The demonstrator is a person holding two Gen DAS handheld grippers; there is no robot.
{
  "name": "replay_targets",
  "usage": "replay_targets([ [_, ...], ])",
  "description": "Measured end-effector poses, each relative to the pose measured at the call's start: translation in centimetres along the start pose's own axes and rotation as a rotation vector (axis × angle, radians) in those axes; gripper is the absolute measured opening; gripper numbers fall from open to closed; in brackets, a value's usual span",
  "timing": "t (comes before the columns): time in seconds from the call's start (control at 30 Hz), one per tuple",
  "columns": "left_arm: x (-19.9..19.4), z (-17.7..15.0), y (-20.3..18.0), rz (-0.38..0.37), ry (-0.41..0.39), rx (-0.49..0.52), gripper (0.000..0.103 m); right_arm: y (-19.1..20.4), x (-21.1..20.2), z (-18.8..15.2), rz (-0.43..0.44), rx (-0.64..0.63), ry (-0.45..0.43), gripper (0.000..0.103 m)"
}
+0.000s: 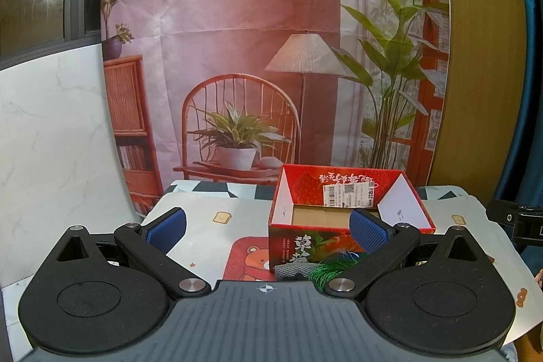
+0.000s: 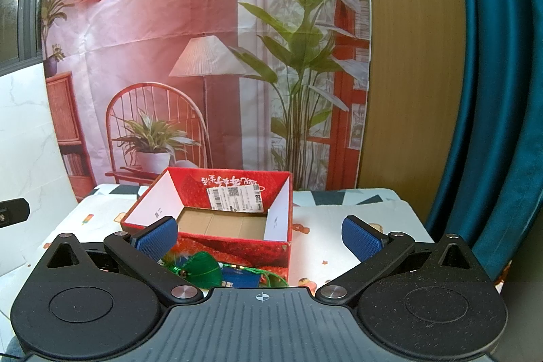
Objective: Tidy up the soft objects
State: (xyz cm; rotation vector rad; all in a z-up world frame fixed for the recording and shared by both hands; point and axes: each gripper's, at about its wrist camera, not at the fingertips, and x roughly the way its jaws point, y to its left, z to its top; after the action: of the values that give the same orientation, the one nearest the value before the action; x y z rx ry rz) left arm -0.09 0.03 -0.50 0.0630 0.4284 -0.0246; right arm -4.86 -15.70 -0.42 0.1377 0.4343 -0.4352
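- Nearest the right wrist camera, the right gripper (image 2: 259, 234) stands with its two blue pads wide apart and nothing between them.
- Just past its body lies a green tassel (image 2: 200, 272) beside a blue pouch (image 2: 242, 277), both on the tablecloth (image 2: 339, 223) against the front wall of the red box (image 2: 237, 246). The gripper's body cuts off their near edges, so their full shape is hard to make out.
- The left gripper (image 1: 268, 228) is likewise spread open, empty, its two blue pads well apart.
- In the left wrist view one grey mesh item (image 1: 293, 270) shows beside the tassel's green threads (image 1: 331, 272); only its top edge clears the gripper body, and I cannot tell what it is.
- One red box (image 1: 339, 228), open-topped, with a bare cardboard floor; a white printed label (image 1: 349, 195) is stuck on its inner back wall. The left gripper's right pad hides part of its near rim.
- One red bear-print mat (image 1: 251, 256) lies left of the box, partly hidden by it.
- Behind hangs one printed backdrop (image 1: 237, 39) of a room with a chair, lamp and plants.
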Motion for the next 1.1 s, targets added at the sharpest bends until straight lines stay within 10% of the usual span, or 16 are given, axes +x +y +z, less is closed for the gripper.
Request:
replay_targets([
  [1.1,0.07,-0.21,0.11,-0.006,0.014,-0.011,0.103,-0.12,0.29,-0.11,0.002,0.002,0.004,0.103],
])
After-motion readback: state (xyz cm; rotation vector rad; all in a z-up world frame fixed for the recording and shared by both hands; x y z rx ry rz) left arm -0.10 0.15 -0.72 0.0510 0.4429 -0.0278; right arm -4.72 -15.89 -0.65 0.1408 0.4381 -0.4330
